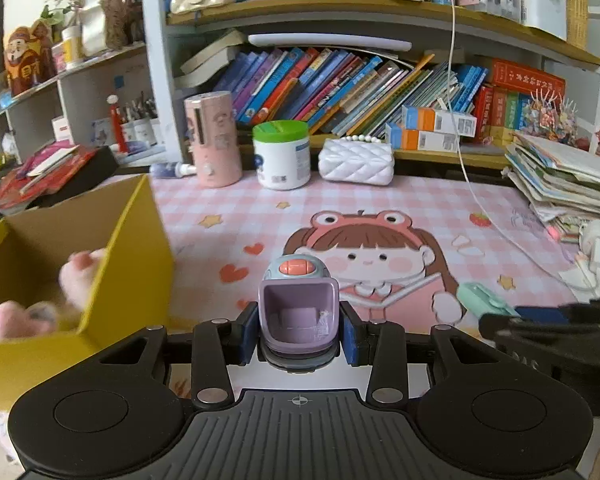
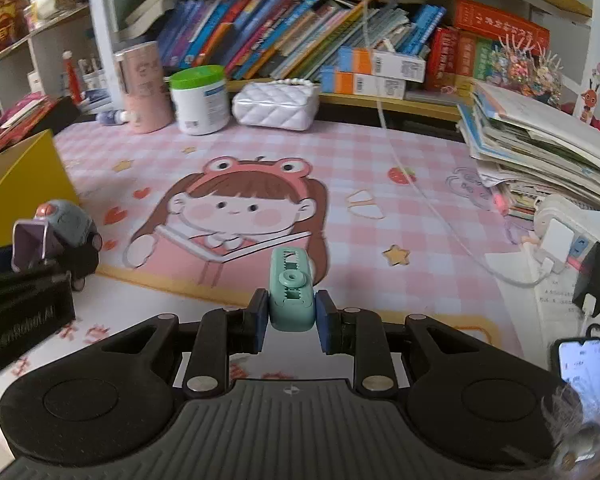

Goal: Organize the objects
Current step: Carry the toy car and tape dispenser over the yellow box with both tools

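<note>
Mid-task. Left gripper point(image 1: 298, 334) jaws clamp a purple toy point(image 1: 297, 312); right gripper point(image 2: 291, 320) jaws clamp a green clip point(image 2: 292, 292), both above the worktop point(image 2: 380, 168). Yellow box point(image 1: 128, 264) at left holds one plush item; neither held piece is in yet.

A toy vehicle point(image 1: 298, 312) sits between the left hand-held gripper's point(image 1: 298, 334) fingers, an open box point(image 1: 128, 264) to its left. On the counter point(image 1: 400, 208) behind, a jar point(image 1: 282, 154) stands between a canister point(image 1: 214, 138) and a quilted purse point(image 1: 356, 160), before the bookshelf point(image 1: 340, 84).
</note>
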`<state>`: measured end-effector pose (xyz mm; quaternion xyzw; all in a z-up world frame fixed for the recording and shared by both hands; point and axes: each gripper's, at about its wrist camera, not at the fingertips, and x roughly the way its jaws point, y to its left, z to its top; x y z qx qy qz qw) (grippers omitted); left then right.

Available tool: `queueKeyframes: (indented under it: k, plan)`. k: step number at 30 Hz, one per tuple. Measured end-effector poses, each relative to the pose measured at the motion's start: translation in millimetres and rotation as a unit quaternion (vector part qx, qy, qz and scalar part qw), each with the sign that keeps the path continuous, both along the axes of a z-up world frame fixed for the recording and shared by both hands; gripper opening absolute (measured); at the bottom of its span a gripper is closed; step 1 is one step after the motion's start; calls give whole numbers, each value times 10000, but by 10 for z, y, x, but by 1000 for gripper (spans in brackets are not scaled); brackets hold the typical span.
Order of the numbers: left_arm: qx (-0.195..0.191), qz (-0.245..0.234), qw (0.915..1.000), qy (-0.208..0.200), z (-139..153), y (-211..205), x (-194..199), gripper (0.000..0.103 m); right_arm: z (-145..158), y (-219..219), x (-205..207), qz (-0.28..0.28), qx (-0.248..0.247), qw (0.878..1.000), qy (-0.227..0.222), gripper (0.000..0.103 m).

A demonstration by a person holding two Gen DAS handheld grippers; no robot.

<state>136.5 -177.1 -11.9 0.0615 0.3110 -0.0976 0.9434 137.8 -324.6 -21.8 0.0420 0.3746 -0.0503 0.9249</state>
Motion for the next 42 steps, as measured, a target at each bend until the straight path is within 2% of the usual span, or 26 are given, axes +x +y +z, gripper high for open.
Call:
queueKeyframes:
  k: [11, 27, 42]
  plan:
    - [-14, 247, 9997, -27, 62, 603, -641, 39, 99, 601, -431, 286, -14, 9996, -37, 23]
    - [-69, 1119, 9937, -44, 192, 1726, -1355, 39, 236, 1732, -1049, 1052, 33, 9944, -136, 23]
    - [98, 1258, 9917, -229, 253, 2288, -1777, 39, 259, 2365, -1424, 1277, 189, 9913, -264, 23]
